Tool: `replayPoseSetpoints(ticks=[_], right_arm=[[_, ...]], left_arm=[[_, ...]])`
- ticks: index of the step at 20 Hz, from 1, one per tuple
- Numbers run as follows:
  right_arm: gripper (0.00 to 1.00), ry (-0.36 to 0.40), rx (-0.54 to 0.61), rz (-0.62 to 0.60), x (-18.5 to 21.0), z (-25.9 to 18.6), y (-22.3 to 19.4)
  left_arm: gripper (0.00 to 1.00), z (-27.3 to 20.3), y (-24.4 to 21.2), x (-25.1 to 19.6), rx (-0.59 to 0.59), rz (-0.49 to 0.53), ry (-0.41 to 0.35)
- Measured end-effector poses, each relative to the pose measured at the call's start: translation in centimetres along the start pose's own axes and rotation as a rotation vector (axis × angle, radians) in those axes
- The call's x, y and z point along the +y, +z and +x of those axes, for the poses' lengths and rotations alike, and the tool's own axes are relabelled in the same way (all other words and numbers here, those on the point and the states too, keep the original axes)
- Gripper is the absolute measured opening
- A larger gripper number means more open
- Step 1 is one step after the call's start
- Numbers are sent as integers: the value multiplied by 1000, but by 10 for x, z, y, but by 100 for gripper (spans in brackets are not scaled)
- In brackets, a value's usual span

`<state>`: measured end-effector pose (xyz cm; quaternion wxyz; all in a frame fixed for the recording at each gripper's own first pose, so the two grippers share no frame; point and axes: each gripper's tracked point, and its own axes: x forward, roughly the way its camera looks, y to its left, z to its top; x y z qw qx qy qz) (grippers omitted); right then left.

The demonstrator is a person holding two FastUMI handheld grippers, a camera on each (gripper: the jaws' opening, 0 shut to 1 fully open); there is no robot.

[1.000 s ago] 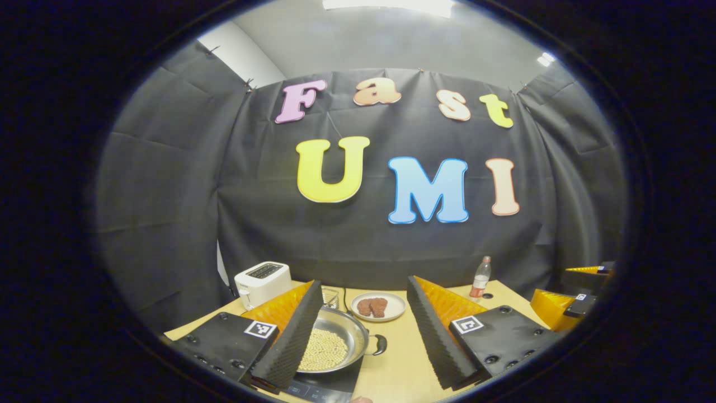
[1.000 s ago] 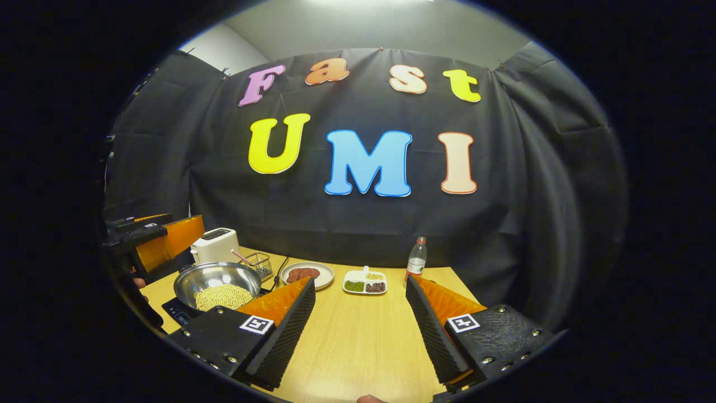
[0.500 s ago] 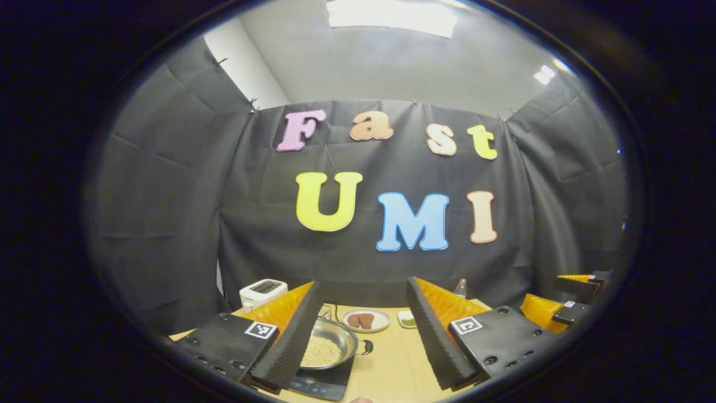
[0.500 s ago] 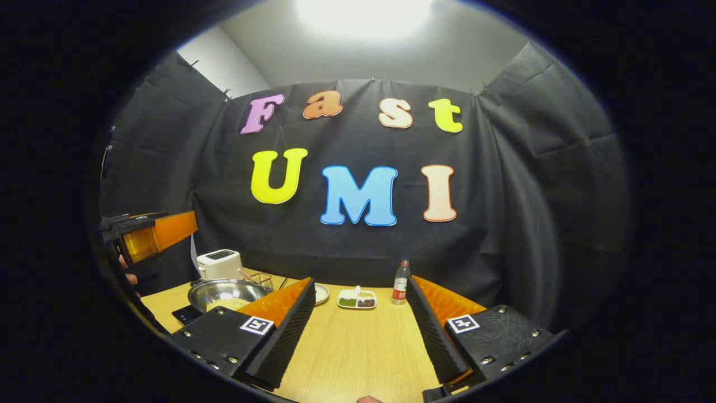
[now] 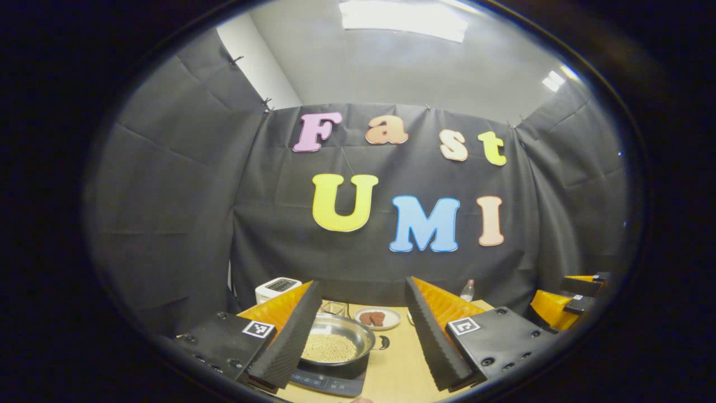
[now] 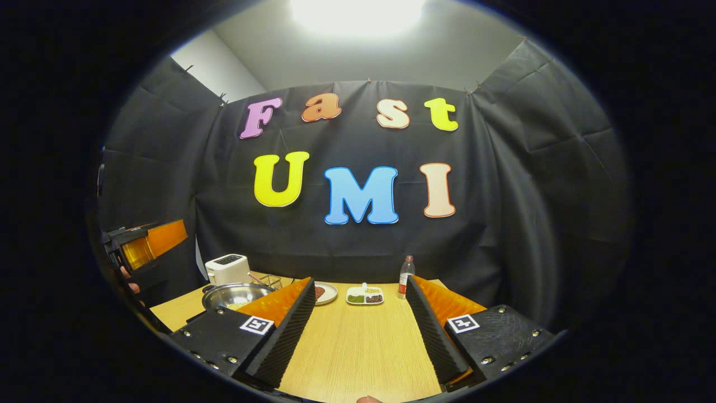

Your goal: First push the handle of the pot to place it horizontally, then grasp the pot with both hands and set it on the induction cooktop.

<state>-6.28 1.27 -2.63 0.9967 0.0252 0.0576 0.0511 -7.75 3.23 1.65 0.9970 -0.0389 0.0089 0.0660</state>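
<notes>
Wooden table (image 6: 358, 341) bears pot (image 5: 335, 346) seemingly atop cooktop (image 5: 330, 382).

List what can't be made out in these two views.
- Pot, left gripper view: its left side and left handle hide behind the left gripper's finger.
- Induction cooktop: panel markings too small.
- Pot, right gripper view: the right gripper's finger covers its right side.
- Sectioned dish: contents too small.
</notes>
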Motion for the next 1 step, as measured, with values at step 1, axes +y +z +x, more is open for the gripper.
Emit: replayPoseSetpoints(ticks=[1], right_arm=[[97, -5, -1, 4, 0, -1, 2]], left_arm=[[100, -1, 1, 1, -7, 9, -1]])
